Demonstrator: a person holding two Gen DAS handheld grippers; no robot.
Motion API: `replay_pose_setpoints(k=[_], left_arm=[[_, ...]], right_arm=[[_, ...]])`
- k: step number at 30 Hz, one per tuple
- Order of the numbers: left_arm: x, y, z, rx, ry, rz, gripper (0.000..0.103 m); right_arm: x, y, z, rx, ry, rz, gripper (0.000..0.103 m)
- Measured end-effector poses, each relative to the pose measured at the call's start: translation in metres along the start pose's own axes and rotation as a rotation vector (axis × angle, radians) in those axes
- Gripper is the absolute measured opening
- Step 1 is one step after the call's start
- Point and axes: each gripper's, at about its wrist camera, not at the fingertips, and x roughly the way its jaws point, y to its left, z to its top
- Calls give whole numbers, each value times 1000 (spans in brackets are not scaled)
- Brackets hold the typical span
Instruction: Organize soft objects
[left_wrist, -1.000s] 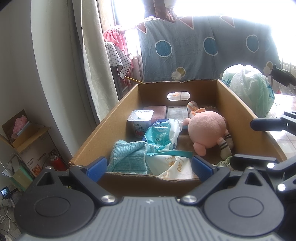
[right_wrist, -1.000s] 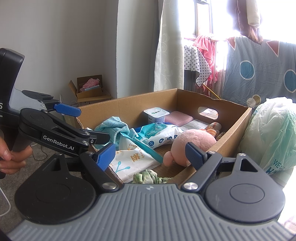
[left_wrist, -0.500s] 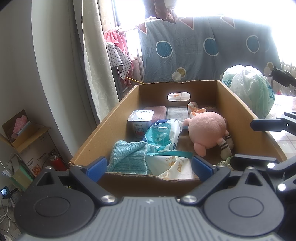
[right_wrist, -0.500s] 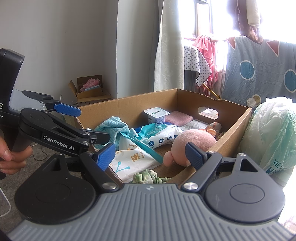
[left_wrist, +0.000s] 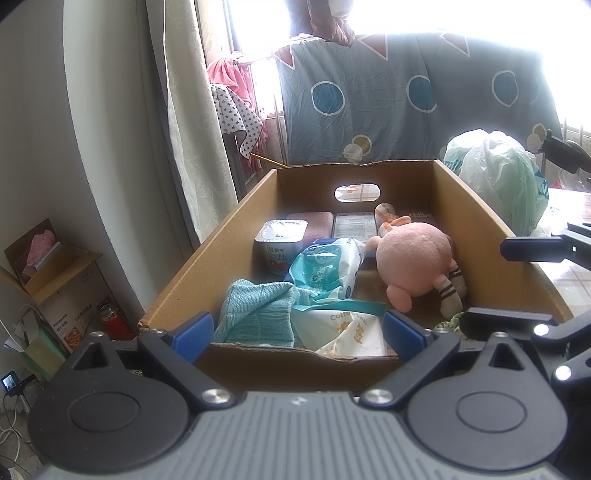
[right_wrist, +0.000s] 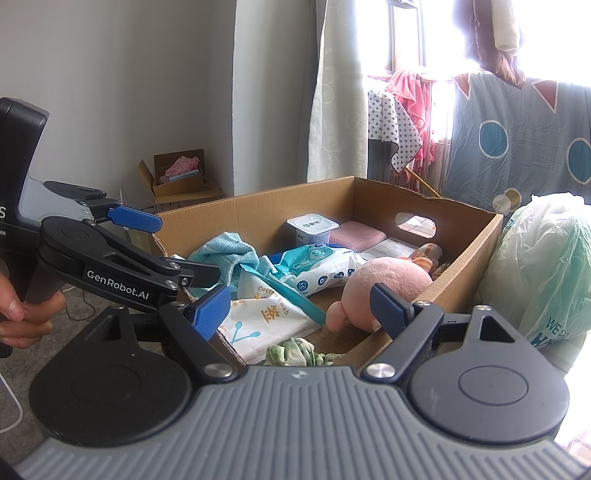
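I find my left gripper (left_wrist: 297, 330) with its blue-padded fingers (left_wrist: 194, 330) spread wide and holding nothing, poised at the near wall of the open brown cardboard box (left_wrist: 236, 229); my right gripper (right_wrist: 304, 310) is likewise spread and empty, at the box's near right corner.

Just beyond the left fingers lies a folded teal knitted cloth (left_wrist: 258, 314), touching a white cotton-swab packet (left_wrist: 351, 328); behind these, a teal-and-white wet-wipe pack (left_wrist: 327, 269) leans over the cloth's far edge; a round pink plush toy with striped legs (left_wrist: 413, 262) rests against the right wall; a crumpled green-patterned cloth (right_wrist: 295, 350) sits in the near right corner.

At the far end stand a white foil-lidded yoghurt cup (left_wrist: 280, 245) and, beside it, a flat pink sponge-like pad (left_wrist: 314, 223).

Outside the box, to the right, a pale green plastic bag (right_wrist: 543, 273) touches its wall; a blue sheet with circles (left_wrist: 406, 103) hangs at the window beyond.
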Motion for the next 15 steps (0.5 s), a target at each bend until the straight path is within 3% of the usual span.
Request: replay_pose_setpoints(k=[15], left_arm=[[0,0,0,-2,-2,2,99]], right_arm=[[0,0,0,1,0,0,83]])
